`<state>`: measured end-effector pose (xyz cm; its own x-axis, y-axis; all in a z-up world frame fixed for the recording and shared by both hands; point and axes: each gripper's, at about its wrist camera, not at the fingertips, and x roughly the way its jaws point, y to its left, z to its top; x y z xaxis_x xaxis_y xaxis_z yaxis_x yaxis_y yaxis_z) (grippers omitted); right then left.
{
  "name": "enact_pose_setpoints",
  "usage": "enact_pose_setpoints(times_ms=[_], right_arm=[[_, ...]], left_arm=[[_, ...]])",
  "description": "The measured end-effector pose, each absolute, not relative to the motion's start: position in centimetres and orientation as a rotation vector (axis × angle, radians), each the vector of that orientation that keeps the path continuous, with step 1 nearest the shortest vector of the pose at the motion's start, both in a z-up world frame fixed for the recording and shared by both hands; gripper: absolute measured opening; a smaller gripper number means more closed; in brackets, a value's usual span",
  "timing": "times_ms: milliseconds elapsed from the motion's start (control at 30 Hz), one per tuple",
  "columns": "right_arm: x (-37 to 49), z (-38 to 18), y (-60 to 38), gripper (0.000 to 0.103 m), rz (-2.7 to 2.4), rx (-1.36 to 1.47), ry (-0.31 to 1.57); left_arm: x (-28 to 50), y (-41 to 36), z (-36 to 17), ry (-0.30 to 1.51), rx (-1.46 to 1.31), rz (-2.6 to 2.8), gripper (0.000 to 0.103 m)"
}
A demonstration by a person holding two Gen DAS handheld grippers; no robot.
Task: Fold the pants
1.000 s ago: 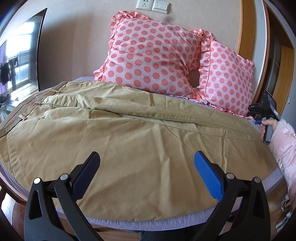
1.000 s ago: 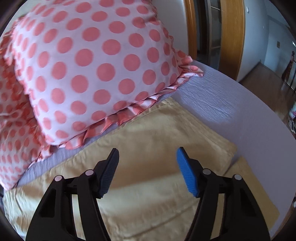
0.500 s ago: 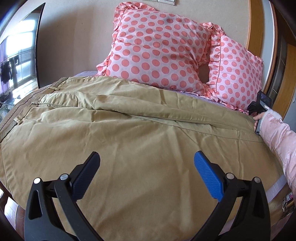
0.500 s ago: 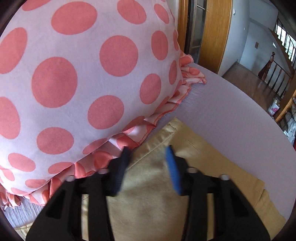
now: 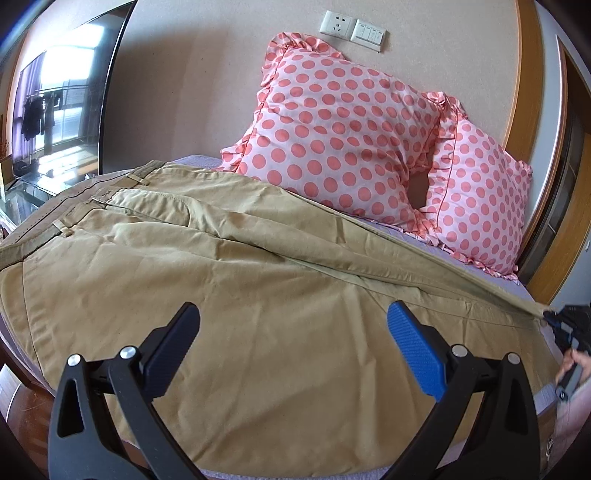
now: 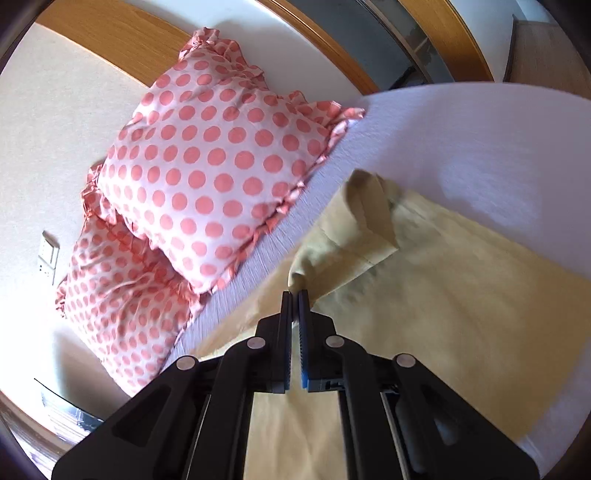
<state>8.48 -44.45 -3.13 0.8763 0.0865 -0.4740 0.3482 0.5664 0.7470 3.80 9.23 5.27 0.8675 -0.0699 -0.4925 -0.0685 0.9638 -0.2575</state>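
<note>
Left wrist view takes in almost the whole khaki pants (image 5: 258,295), spread flat across the lavender bed (image 5: 517,291) with the waistband and belt loops at the end farthest from the two pink polka-dot pillows (image 5: 332,136). The left gripper (image 5: 293,332) hangs over the middle of the fabric with its jaws wide apart, holding nothing. At the edge of this view, beyond the pillows' near corner, the right gripper (image 5: 554,317) shows small and dark, with the far leg's hem drawn up to it in a taut ridge.

Right wrist view gives what the other cannot: the right gripper (image 6: 294,295) seen close, its blue pads pressed together on a bunched corner of the pants (image 6: 424,295), just beside the pillows' (image 6: 207,177) ruffled edge. The pinched cuff stands up off the bed (image 6: 480,147) in a folded peak, while the second leg lies flat beneath it on the sheet.

The cloth looks lightly creased, with a long seam line running from the pocket area toward the lifted hem. A wall socket (image 5: 336,25) sits above the pillows.
</note>
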Motion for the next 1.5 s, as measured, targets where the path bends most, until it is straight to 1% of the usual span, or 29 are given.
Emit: enact_pose_setpoints(times_ms=[33,133,167,233,267,367,433,567,600,633,667,800,900,1067,1133,1200,1267,1300,1367,1400,1467,1500], right_arm=[[7.2,-3.8,-44.3,0.004,-0.149,1.0,0.522],[7.3,-5.3,-44.8,0.005,-0.134,1.053,0.579],[7.6,-5.4,-45.0,0.008,-0.136,1.07,0.587],[7.8,-5.8,-45.5,0.02,-0.137,1.111,0.611],[7.9,-5.9,-45.5,0.036,-0.139,1.123,0.622],[8.0,-5.7,-45.4,0.041,-0.154,1.123,0.619],[8.4,-5.5,-45.5,0.04,-0.174,1.124,0.608],[9.2,-5.2,-45.7,0.038,-0.213,1.119,0.615],[9.5,-5.3,-45.8,0.031,-0.215,1.116,0.613],[9.7,-5.5,-46.1,0.021,-0.217,1.111,0.606],[9.8,-5.8,-46.3,0.001,-0.207,1.109,0.592],[6.7,-5.4,-46.4,0.001,-0.115,1.1,0.438],[4.2,-4.6,-46.1,0.001,-0.091,1.069,0.379],[1.2,-3.9,-46.6,0.001,-0.07,1.076,0.313],[0.6,-3.9,-46.8,0.001,-0.064,1.078,0.303],[0.3,-3.9,-46.9,0.0,-0.081,1.071,0.296],[-0.8,-3.6,-47.5,0.0,-0.142,1.038,0.259],[-1.4,-3.4,-48.0,0.0,-0.168,1.036,0.239],[-1.9,-3.4,-48.8,0.0,-0.167,1.053,0.22],[-1.8,-3.5,-48.9,0.0,-0.16,1.051,0.232],[-1.2,-3.5,-48.3,0.0,-0.141,1.021,0.283],[-0.8,-3.5,-47.8,0.001,-0.115,1.016,0.315]], left_arm=[[3.9,9.2,5.3,0.516,-0.275,0.008,0.101],[4.2,8.6,5.2,0.53,-0.272,-0.017,0.101],[4.2,8.3,5.3,0.535,-0.271,-0.031,0.101],[3.7,8.1,5.4,0.534,-0.26,-0.038,0.101],[3.4,8.1,5.5,0.53,-0.255,-0.038,0.101],[3.0,8.7,5.7,0.526,-0.268,-0.042,0.101],[3.2,9.3,5.8,0.536,-0.291,-0.047,0.101],[4.5,10.0,6.7,0.554,-0.256,-0.003,0.101],[4.9,10.1,7.1,0.55,-0.24,0.004,0.101],[5.4,10.3,7.6,0.544,-0.227,0.01,0.101],[6.0,10.5,8.1,0.54,-0.219,0.017,0.101],[9.5,12.2,10.0,0.561,-0.23,0.025,0.101],[13.7,13.7,10.6,0.627,-0.269,0.045,0.101],[22.3,15.6,8.7,0.807,-0.373,0.063,0.101],[25.4,16.3,7.5,0.865,-0.417,0.114,0.097],[28.0,16.7,6.6,0.894,-0.421,0.172,0.096],[30.4,17.1,5.6,0.933,-0.389,0.246,0.089],[31.5,17.3,5.0,0.957,-0.376,0.276,0.083],[33.0,18.0,3.7,0.996,-0.38,0.318,0.07],[33.4,18.3,3.0,1.013,-0.396,0.326,0.057],[33.6,18.4,2.9,0.987,-0.388,0.35,0.047],[33.7,18.3,2.8,0.995,-0.392,0.332,0.036]])
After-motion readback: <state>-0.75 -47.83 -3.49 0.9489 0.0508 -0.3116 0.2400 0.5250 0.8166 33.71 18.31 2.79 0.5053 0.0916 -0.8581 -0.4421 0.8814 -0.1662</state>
